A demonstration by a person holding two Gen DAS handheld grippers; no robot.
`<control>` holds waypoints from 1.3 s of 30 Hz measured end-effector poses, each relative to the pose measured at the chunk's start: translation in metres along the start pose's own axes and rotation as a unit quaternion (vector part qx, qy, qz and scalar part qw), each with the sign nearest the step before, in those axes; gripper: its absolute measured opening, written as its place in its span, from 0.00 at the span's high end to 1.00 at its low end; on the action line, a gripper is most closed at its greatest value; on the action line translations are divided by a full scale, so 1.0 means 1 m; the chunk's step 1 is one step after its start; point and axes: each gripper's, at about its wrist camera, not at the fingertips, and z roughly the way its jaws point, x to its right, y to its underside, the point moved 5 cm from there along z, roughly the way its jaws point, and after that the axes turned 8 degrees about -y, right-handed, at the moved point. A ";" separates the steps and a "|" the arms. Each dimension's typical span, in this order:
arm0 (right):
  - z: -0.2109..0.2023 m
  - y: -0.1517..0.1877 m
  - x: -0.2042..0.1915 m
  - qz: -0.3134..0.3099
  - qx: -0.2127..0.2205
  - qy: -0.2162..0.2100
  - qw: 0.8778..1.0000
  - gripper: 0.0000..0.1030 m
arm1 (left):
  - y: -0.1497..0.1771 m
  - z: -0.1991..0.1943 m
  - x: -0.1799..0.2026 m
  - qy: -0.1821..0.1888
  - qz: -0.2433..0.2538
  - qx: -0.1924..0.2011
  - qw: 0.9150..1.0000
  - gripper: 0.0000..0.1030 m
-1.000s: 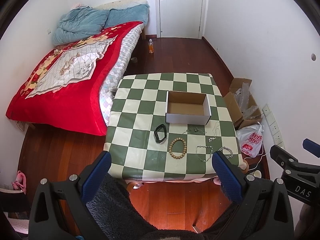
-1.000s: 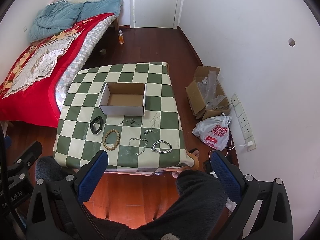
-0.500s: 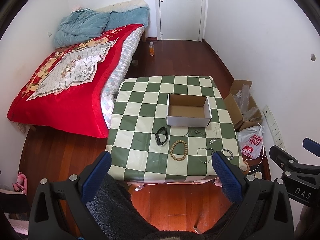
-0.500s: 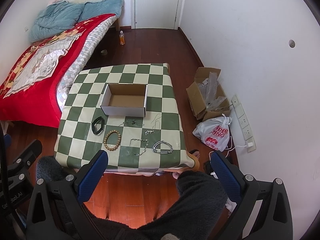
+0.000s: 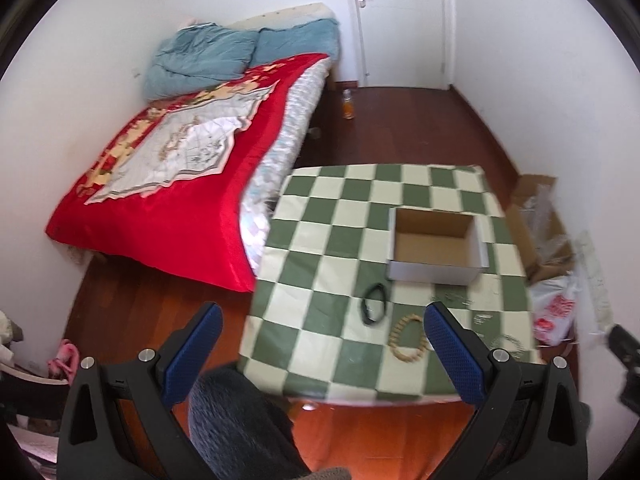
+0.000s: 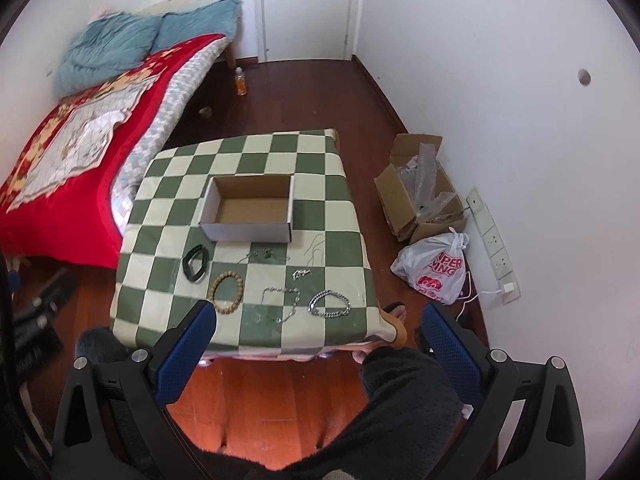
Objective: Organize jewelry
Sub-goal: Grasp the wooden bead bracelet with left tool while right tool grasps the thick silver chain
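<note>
Holding both grippers up above the floor, short of the near edge of the table (image 6: 340, 184). My left gripper (image 5: 320, 354) has its blue fingers (image 5: 192, 350) spread wide with nothing between them, and the right gripper (image 6: 318, 344) is the same, wide apart and empty.

From the right wrist view, the jewelry is laid out along the near half of the green-and-cream checkered cloth. A black bangle (image 6: 195, 263) sits on the left, with a wooden bead bracelet (image 6: 227, 287) just beside it. Right of that is a thin silver chain (image 6: 282, 304), then a chunky silver link bracelet (image 6: 329, 304) near the right edge. A couple more fine chains (image 6: 266, 256) lie just in front of the box.

An open cardboard box (image 6: 250, 208) sits mid-table, farther back, with nothing in it. The left view is blurry, but the bangle (image 5: 375, 304) and beads (image 5: 408, 336) show there too.
</note>
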 end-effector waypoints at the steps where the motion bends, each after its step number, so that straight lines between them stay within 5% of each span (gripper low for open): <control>1: 0.007 -0.002 0.003 0.004 -0.002 0.002 1.000 0.00 | -0.001 0.010 0.004 -0.001 0.005 -0.005 1.000 0.00; 9: 0.116 -0.007 0.049 0.044 -0.060 0.048 0.996 0.00 | 0.028 0.117 0.058 -0.009 0.066 -0.099 0.993 0.00; 19: 0.272 0.058 0.084 0.081 -0.190 0.074 0.976 0.16 | 0.090 0.211 0.107 -0.017 0.114 -0.207 0.972 0.01; 27: 0.311 0.078 0.101 0.107 -0.216 0.087 0.967 0.31 | 0.107 0.240 0.122 -0.009 0.118 -0.234 0.965 0.01; 34: 0.315 0.070 0.102 0.116 -0.199 0.068 0.971 0.39 | 0.110 0.250 0.124 0.019 0.098 -0.256 0.961 0.01; 39: 0.319 0.070 0.097 0.124 -0.195 0.047 0.972 0.53 | 0.112 0.251 0.125 0.044 0.084 -0.269 0.958 0.13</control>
